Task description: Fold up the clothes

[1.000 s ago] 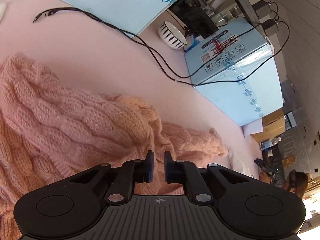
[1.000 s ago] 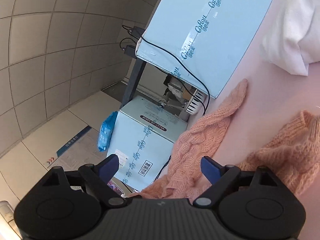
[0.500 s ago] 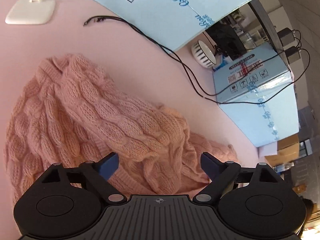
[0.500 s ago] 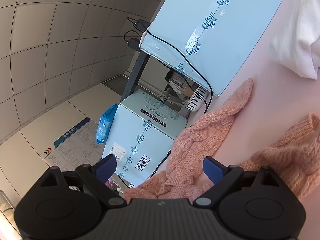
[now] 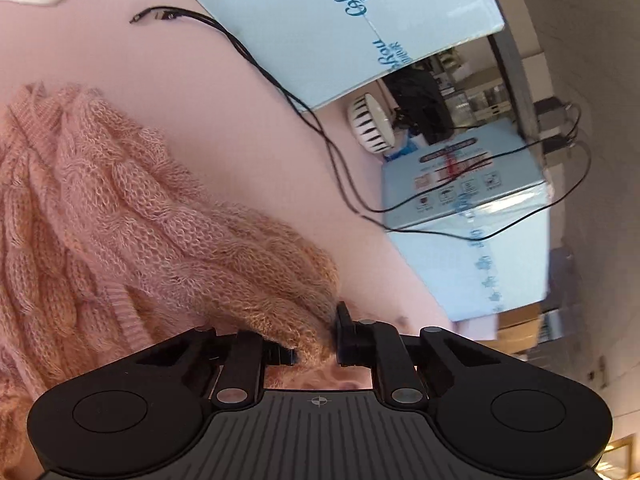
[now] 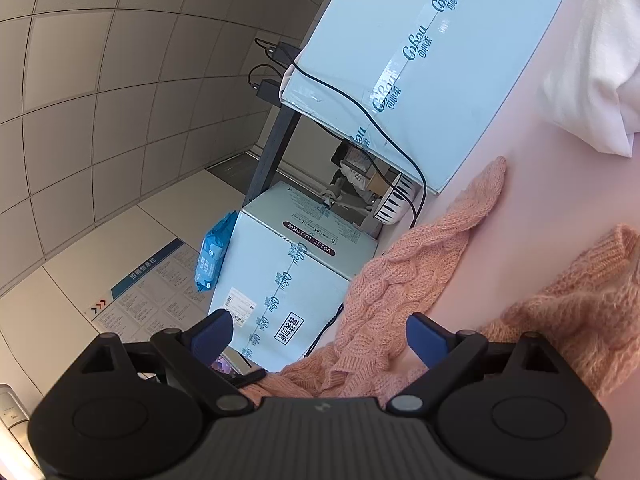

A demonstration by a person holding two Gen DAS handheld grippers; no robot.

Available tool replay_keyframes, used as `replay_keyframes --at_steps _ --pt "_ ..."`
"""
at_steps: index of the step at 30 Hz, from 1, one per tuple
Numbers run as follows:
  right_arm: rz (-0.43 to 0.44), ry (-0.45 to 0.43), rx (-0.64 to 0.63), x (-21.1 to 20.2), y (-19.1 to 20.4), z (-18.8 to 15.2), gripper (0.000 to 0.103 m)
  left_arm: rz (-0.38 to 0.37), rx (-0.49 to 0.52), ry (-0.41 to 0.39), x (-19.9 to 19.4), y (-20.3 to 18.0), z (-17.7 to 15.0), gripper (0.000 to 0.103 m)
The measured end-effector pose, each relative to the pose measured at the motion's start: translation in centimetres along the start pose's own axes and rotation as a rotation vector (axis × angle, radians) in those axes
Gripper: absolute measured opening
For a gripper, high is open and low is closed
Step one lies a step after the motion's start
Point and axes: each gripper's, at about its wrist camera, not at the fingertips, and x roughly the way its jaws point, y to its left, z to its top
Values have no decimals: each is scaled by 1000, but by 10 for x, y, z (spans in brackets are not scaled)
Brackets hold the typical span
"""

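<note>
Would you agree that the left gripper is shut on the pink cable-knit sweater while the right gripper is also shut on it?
Not quite. The left gripper is indeed shut on a fold of the pink cable-knit sweater, but the right gripper is open: the right wrist view shows its blue fingertips spread wide apart, with the sweater lying between and beyond them, ungripped.
</note>
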Motion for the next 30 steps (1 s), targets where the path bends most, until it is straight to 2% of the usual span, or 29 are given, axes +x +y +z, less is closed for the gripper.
replay_keyframes --at_steps 1,2,4,5,6,7,8,10,12,13,16,17,18,20,22,24,26,30 --pt "-1 0 -1 0 1 1 95 -22 -17 3 -1 -1 7 14" --pt "-2 1 -3 1 1 0 95 -72 -74 12 -2 1 20 14" --pt "-7 3 -8 2 1 0 95 -149 -200 -24 1 7 38 17" --pt "-10 5 -12 2 2 0 95 -184 -259 -71 11 12 56 33" --pt "-13 6 -15 3 2 0 95 -216 -315 -118 20 18 75 74" --pt "-14 7 -18 2 2 0 95 -204 -330 -146 29 22 88 94" --pt "-11 6 -15 2 2 0 95 -141 -356 -156 38 30 101 102" --pt "-6 3 -8 1 1 0 95 -19 -406 -175 56 47 126 102" --pt "0 0 -1 0 0 1 95 -75 -445 -146 55 61 127 102" --pt "0 -1 0 0 0 1 95 -121 -431 -139 51 62 127 102" --pt "-11 5 -13 2 2 0 95 -195 -314 -241 10 54 114 102" --pt "-15 6 -18 2 2 0 95 -186 -277 -312 -11 51 105 103" --pt "-14 5 -18 1 2 0 95 -189 -251 -336 -27 50 98 103" --pt "-6 -5 -7 -1 1 0 95 -194 -209 -301 -53 49 85 103" --pt "4 -20 11 -4 -1 0 95 -159 -169 -271 -75 50 72 103" --pt "8 -33 23 -6 -2 1 95 -64 -108 -261 -104 53 50 103" --pt "-7 -43 16 -6 0 2 95 1 -54 -257 -128 64 34 103" --pt "-69 -79 -61 -20 15 -3 95 100 -30 -209 -142 92 15 103"
